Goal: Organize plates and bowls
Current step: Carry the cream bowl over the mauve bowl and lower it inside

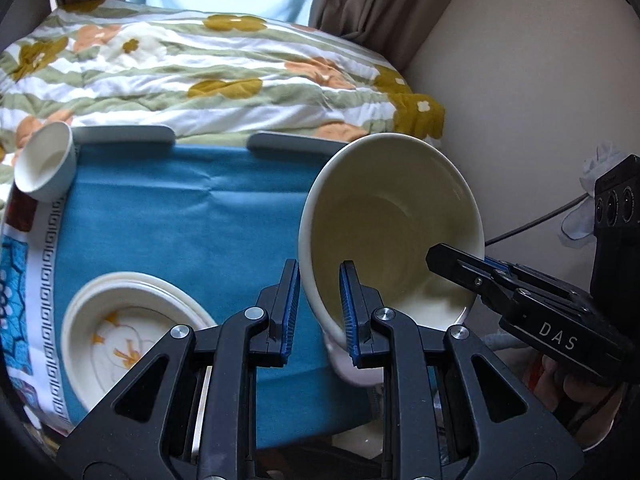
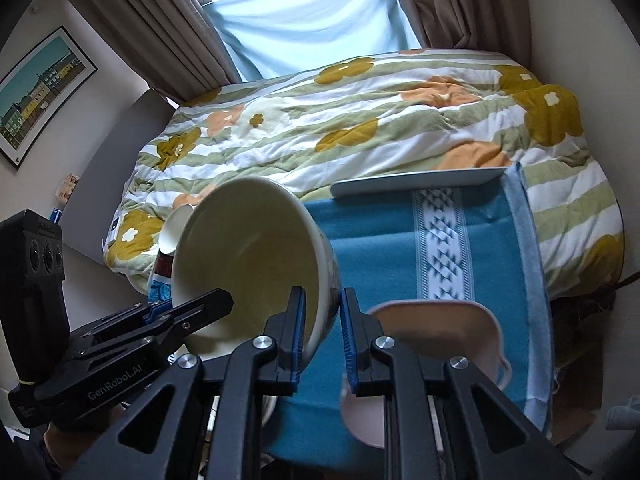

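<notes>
Left gripper (image 1: 320, 304) and right gripper (image 2: 322, 334) each clamp, nearly closed, opposite rim walls of the cream bowl (image 1: 390, 224), held tilted above the blue-clothed bench (image 1: 180, 216).

We're in a home bedroom: a flowered quilt (image 2: 360, 120) covers the bed at the far side, brown curtains (image 2: 160, 40) frame the window (image 2: 312, 12) beyond it, and a framed picture (image 2: 40, 92) hangs on the left wall
</notes>
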A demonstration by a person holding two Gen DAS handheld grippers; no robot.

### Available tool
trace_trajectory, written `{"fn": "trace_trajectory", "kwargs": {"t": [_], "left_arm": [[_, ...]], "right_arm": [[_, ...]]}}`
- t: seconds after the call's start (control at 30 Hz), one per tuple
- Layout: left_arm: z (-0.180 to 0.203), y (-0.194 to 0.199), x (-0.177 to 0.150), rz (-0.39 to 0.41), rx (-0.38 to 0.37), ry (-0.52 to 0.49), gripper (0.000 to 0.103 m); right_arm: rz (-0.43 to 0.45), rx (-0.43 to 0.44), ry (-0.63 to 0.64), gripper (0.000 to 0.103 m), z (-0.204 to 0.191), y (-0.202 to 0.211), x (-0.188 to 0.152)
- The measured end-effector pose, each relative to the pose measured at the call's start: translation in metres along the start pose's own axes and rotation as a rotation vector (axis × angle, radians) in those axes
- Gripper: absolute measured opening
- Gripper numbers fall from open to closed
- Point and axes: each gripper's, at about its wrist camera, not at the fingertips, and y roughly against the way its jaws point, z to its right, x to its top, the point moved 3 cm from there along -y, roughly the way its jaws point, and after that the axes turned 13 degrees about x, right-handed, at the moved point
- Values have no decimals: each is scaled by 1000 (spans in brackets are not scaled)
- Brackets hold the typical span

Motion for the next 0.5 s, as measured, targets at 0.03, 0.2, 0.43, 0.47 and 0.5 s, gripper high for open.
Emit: {"fn": "trace_trajectory", "kwargs": {"t": [0.03,0.2,0.43,0.47,0.5], "left_arm": [[10,-4,-6,-13,-7,-3,18],[44,-29,-33,-86,-8,-57,18],[62,-70,-49,-194,11,-133,18],[63,-75,-49,-204,16,-144,18],[64,-80,-49,-213,24,-159,18]], "right_arm": [[-5,-9,-6,16,8,5,-5],[-32,-41,-75,16,49,18,-32],[-68,-58,-214,16,89,4,-67],[-73,-62,-227,16,92,1,-69],[-76,-67,-245,16,96,-3,-71]]}}
